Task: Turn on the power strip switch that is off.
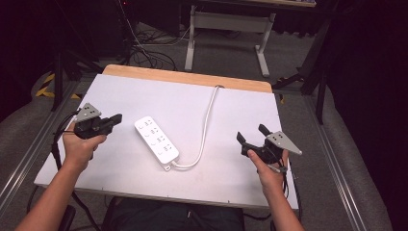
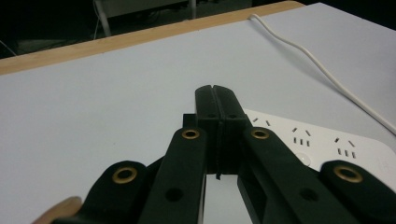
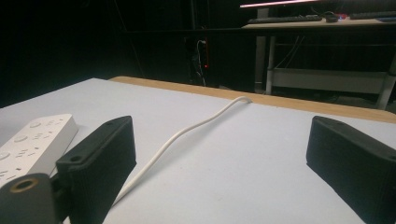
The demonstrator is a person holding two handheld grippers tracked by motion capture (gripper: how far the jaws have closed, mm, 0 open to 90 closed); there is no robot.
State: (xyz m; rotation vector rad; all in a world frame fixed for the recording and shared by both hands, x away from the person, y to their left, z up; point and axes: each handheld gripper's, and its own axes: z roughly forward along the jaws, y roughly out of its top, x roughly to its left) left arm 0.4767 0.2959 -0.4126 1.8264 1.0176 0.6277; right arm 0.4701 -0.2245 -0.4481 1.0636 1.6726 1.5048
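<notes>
A white power strip (image 1: 156, 139) lies at an angle in the middle of the white table (image 1: 120, 91), its white cable (image 1: 207, 122) looping from its near end up to the table's far edge. My left gripper (image 1: 117, 119) is held above the table left of the strip, jaws pressed together with nothing between them (image 2: 215, 93); the strip (image 2: 327, 144) lies just beyond its tips. My right gripper (image 1: 251, 134) hovers right of the cable, jaws wide apart and empty (image 3: 219, 154). The strip (image 3: 32, 144) and the cable (image 3: 187, 133) lie ahead of it to the left.
The table has a wooden strip (image 1: 187, 77) along its far edge. Beyond it stand a desk frame (image 1: 226, 33) and loose cables (image 1: 149, 53) on the floor. Metal rails (image 1: 337, 159) run beside the table on both sides.
</notes>
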